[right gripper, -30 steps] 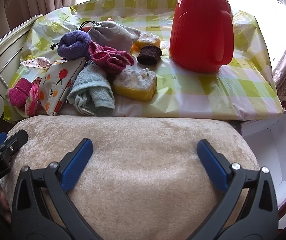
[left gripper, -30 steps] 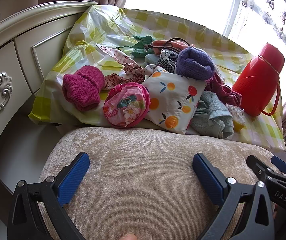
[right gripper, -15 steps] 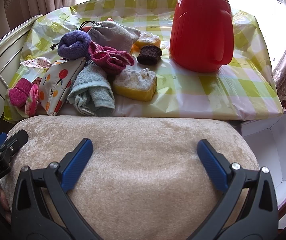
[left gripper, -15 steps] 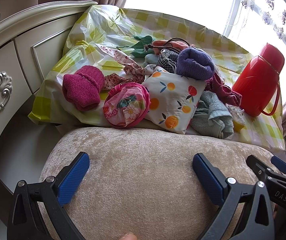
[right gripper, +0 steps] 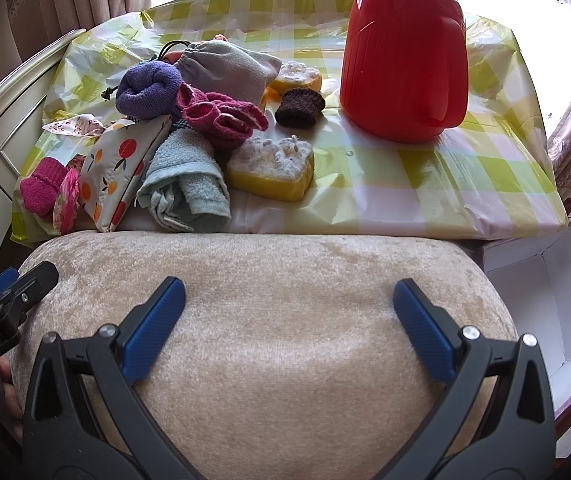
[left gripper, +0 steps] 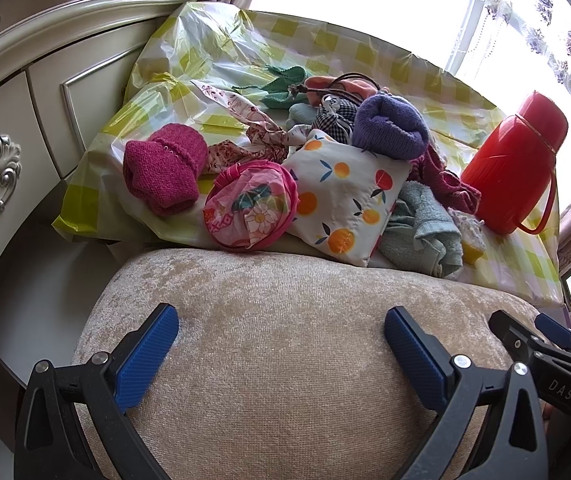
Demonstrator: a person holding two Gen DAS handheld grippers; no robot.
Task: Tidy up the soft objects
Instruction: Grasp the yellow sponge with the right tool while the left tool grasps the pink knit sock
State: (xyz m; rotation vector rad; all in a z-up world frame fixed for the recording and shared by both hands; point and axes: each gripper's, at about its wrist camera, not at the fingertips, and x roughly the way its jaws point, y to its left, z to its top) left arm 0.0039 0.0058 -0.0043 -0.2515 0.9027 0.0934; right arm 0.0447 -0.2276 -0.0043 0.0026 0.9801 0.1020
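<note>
A heap of soft things lies on a table covered in yellow-checked plastic (right gripper: 425, 184): a magenta knit piece (left gripper: 161, 168), a pink floral pouch (left gripper: 251, 210), an orange-print pouch (left gripper: 343, 196), a purple knit roll (left gripper: 389, 126), a light blue towel (right gripper: 189, 184), a grey drawstring bag (right gripper: 225, 66), a yellow sponge (right gripper: 273, 170) and a small brown knit piece (right gripper: 299, 106). My left gripper (left gripper: 281, 340) and my right gripper (right gripper: 289, 310) both hover open over a beige cushioned seat (right gripper: 269, 280), short of the table, with nothing between their fingers.
A red thermos jug (right gripper: 405, 52) stands at the table's back right. A cream carved cabinet (left gripper: 13, 128) flanks the table on the left. An open white box with a purple rim (right gripper: 553, 300) sits low at the right of the seat. Curtains and a bright window lie behind.
</note>
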